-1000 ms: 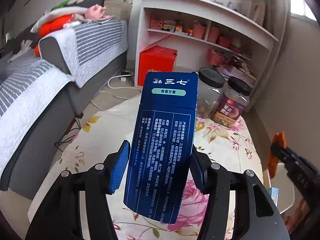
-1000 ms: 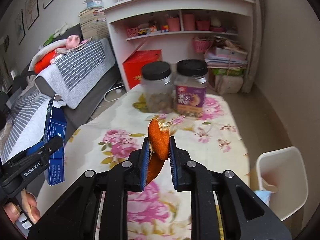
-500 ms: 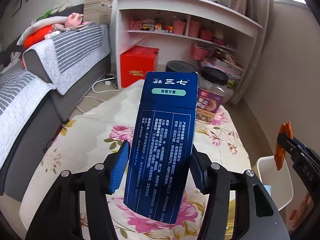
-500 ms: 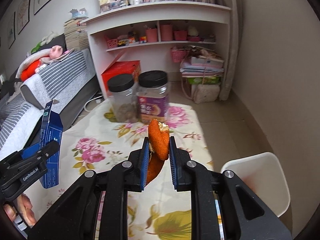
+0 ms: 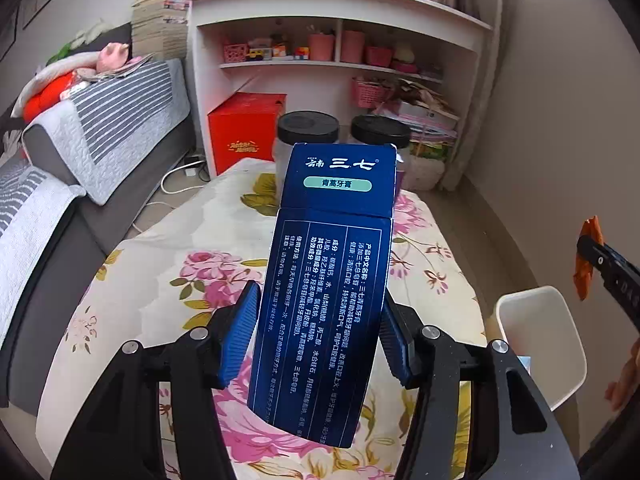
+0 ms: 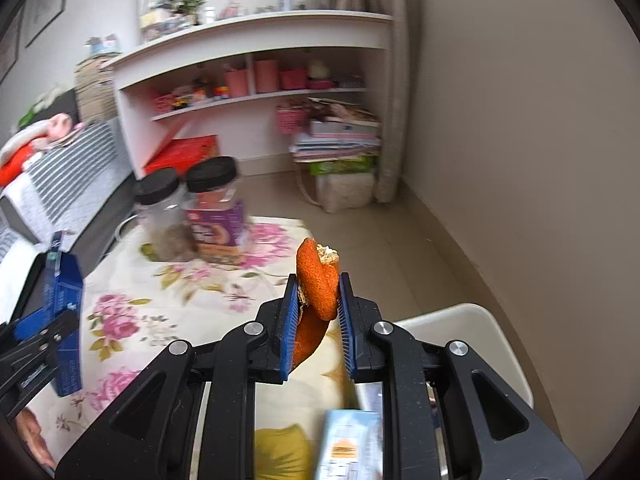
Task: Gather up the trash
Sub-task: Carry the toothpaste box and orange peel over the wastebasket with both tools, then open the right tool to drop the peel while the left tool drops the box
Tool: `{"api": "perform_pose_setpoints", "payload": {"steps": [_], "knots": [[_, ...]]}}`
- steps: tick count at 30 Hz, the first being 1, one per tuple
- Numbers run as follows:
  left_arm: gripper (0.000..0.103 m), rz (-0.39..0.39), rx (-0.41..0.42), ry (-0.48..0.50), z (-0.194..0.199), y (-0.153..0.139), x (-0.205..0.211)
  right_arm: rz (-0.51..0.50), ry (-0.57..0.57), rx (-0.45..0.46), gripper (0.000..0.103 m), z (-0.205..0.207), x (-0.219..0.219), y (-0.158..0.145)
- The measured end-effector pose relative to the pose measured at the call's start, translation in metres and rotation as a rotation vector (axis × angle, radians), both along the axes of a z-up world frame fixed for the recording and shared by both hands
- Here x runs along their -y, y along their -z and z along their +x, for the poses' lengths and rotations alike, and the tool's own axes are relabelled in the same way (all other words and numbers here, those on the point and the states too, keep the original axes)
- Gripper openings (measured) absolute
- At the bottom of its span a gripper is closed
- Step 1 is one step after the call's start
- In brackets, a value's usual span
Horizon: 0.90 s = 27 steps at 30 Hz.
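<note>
Orange peel (image 6: 318, 284) sits clamped between the right gripper (image 6: 318, 322) pads, above the table edge beside the white bin (image 6: 496, 344). Left gripper (image 5: 316, 336) clamps the blue toothpaste box (image 5: 324, 292) upright over the flowered table (image 5: 180, 248).

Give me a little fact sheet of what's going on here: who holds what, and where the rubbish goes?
left gripper: shut on the blue toothpaste box, held upright over the table
right gripper: shut on an orange peel
white bin: beside the table, just right of the peel
table: floral cloth
on the table: two black-lidded jars at the far end
in the bin: a pale blue carton
</note>
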<state>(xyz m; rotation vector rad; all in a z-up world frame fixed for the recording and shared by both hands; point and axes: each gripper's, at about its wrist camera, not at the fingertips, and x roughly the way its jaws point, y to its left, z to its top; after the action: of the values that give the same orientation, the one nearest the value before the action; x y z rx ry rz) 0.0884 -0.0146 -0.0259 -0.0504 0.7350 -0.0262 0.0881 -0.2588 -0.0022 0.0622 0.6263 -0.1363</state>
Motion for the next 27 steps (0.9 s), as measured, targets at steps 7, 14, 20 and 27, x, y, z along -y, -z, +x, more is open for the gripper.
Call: {"api": "perform_pose_setpoints", "payload": {"steps": [7, 14, 20, 27], "knots": [[0.056, -0.006, -0.014, 0.047, -0.003, -0.001, 0.023, -0.010, 0.149, -0.060, 0.019, -0.003, 0.053, 0.006], [0.056, 0.001, -0.005, 0.133, -0.011, -0.010, 0.064, 0.029, 0.267, -0.102, 0.035, -0.013, 0.106, 0.006], [0.056, 0.023, -0.007, 0.214, -0.013, -0.013, 0.105, 0.104, 0.354, -0.062, 0.064, -0.031, 0.142, -0.002], [0.056, -0.042, -0.073, 0.293, -0.006, -0.004, 0.160, 0.145, 0.455, 0.001, 0.085, -0.058, 0.178, -0.013]]}}
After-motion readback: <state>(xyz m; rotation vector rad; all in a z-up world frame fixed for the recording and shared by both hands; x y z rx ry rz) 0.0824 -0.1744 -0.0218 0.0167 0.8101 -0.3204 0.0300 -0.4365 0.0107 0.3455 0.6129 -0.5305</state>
